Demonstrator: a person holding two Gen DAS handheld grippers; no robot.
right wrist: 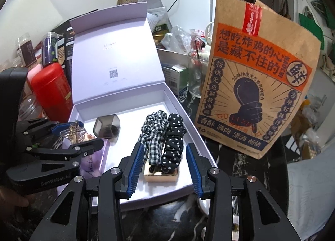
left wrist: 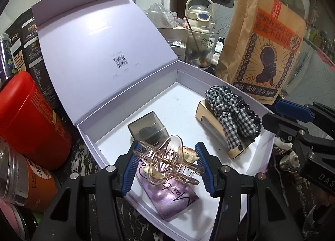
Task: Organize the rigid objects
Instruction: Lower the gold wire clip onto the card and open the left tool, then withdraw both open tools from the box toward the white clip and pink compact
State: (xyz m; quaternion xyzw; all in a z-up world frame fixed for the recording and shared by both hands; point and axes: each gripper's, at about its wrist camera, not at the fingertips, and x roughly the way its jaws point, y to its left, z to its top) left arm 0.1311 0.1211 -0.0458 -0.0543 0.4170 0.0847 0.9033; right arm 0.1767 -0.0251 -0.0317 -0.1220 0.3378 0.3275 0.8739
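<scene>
An open white box [left wrist: 184, 77] holds a smoky grey cube case [left wrist: 147, 129], a purple card [left wrist: 171, 197], and a tan card with a checked scrunchie [left wrist: 232, 113] and a dotted scrunchie [right wrist: 173, 138]. My left gripper [left wrist: 167, 167] is closed on a gold wire hair claw [left wrist: 167, 159], just above the purple card inside the box. My right gripper [right wrist: 165, 169] is open and empty over the box's near edge, in front of the scrunchie card [right wrist: 162, 175]. The left gripper also shows in the right wrist view [right wrist: 77, 134].
A red canister [left wrist: 29, 119] and clear jars [left wrist: 14, 169] stand left of the box. A brown paper bag [right wrist: 255, 86] stands at its right. A glass mug [left wrist: 201, 48] and a bottle [left wrist: 200, 14] stand behind. The box lid [left wrist: 100, 40] stands upright.
</scene>
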